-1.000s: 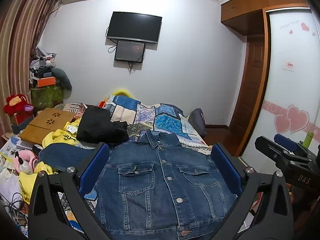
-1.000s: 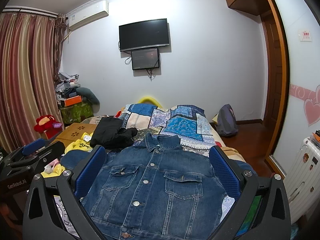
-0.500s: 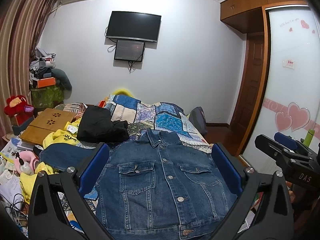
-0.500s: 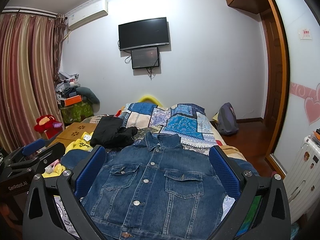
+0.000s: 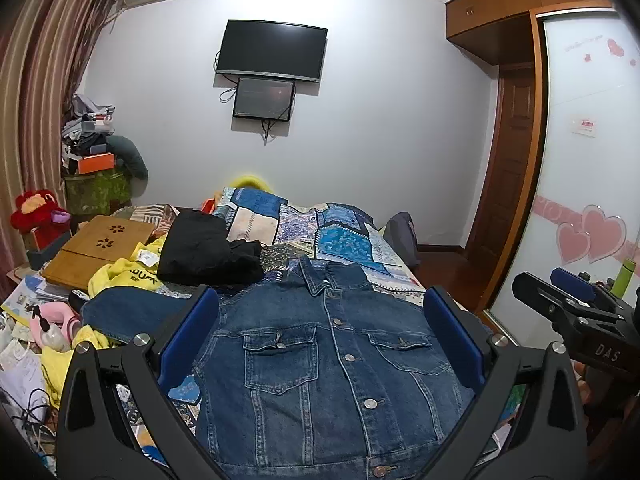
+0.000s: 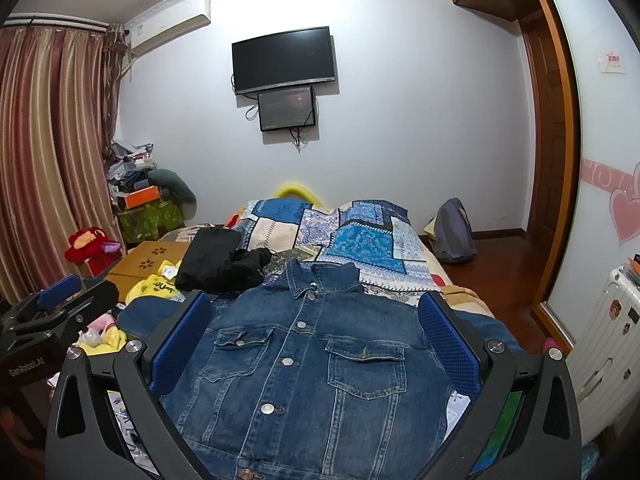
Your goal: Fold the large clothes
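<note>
Dark blue denim jacket (image 5: 328, 364) with silver buttons; blue patchwork quilt (image 5: 320, 232); black garment (image 5: 204, 252).

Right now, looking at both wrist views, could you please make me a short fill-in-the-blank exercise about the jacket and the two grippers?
1. The denim jacket lies spread on the bed with its front facing ____.
2. Both the left gripper and the right gripper have their jaws ____.
3. The collar of the jacket points toward the wall where the ____ hangs.
4. The black garment lies on the jacket's far-____ side in both views.

Missing words: up; open; television; left
</note>
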A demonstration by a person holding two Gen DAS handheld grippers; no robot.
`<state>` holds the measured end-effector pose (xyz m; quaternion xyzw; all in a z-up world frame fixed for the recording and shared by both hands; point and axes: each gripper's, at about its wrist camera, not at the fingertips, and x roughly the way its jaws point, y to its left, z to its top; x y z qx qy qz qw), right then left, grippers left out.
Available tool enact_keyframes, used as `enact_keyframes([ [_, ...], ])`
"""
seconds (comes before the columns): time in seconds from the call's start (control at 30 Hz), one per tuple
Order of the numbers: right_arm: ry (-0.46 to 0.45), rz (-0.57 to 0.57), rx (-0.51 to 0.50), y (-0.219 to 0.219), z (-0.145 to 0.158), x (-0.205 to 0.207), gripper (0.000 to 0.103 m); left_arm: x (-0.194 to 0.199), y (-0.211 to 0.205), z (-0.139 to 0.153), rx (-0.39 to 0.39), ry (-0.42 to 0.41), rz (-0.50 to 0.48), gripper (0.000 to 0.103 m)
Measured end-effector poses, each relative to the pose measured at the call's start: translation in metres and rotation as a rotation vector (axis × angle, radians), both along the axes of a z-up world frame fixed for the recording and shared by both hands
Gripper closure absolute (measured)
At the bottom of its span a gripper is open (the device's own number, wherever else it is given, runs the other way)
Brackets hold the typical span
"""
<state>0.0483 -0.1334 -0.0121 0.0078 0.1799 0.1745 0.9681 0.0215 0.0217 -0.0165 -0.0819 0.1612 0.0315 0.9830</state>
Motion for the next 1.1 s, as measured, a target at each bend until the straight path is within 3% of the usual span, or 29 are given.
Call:
enact_keyframes([
  [0.3,-0.006,-0.026,-0.046,0.004,0.001,0.036,0.0,0.025,0.023,-0.001,0.019,0.014,0.041,0.0],
  [0.47,-0.007,-0.053,-0.096,0.011,-0.004,0.063,0.0,0.043,0.05,-0.006,0.036,0.027,0.121,0.0],
  [0.63,0.036,-0.038,-0.111,0.021,-0.017,0.09,0.0,0.062,0.094,-0.022,0.019,0.083,0.164,0.0],
  [0.83,0.125,-0.013,-0.144,0.036,-0.039,0.132,0.0,0.076,0.171,-0.054,0.006,0.136,0.344,0.0],
  [0.97,0.217,-0.006,-0.146,0.043,-0.06,0.156,0.0,0.088,0.236,-0.086,-0.076,0.234,0.45,0.0],
  [1.1,0.349,0.005,-0.115,0.044,-0.084,0.176,0.0,0.1,0.305,-0.131,-0.288,0.344,0.464,0.0],
])
